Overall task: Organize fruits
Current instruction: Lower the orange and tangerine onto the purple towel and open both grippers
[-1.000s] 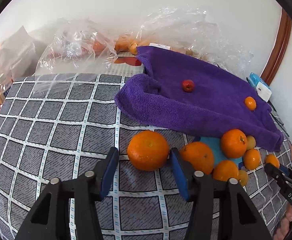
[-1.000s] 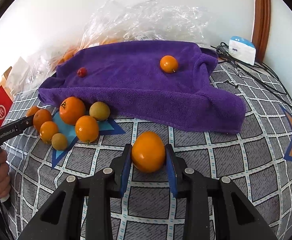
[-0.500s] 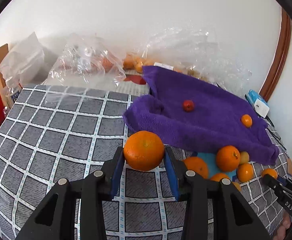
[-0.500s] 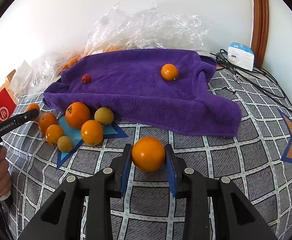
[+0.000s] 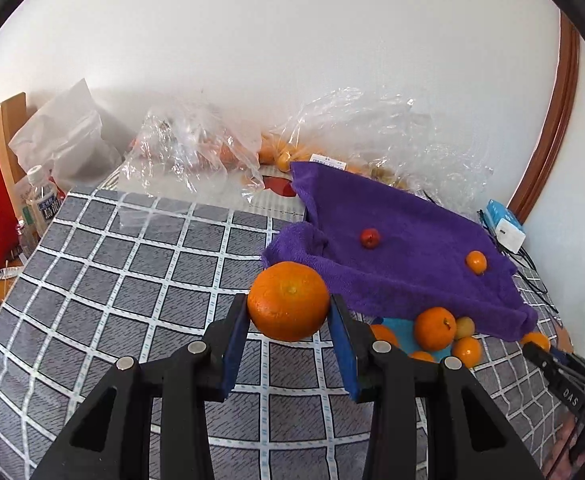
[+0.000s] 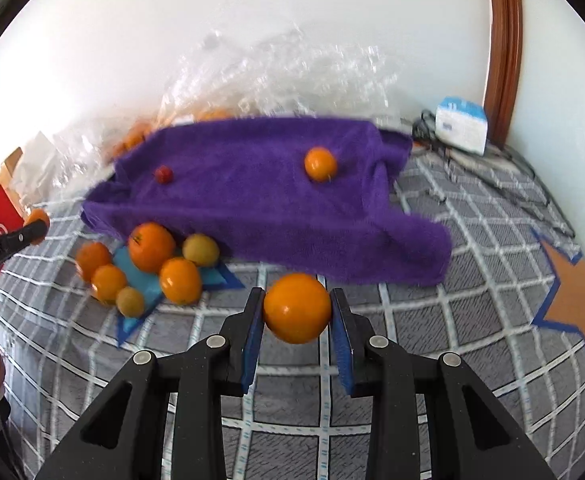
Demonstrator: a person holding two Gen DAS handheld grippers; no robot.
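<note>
here, each hand-held gripper clamps one orange: left hand-held gripper (image 5: 289, 322), right hand-held gripper (image 6: 297, 326), two fruits on purple towel (image 6: 252, 196)

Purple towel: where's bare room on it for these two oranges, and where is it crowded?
The towel is bare between the red fruit and the small orange, and along its front fold. Crowded: the fruit pile at its front-left edge, and the plastic bags behind.

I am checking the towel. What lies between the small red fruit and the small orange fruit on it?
Only bare purple towel lies between the red fruit and the orange fruit; both wrist views show it.
</note>
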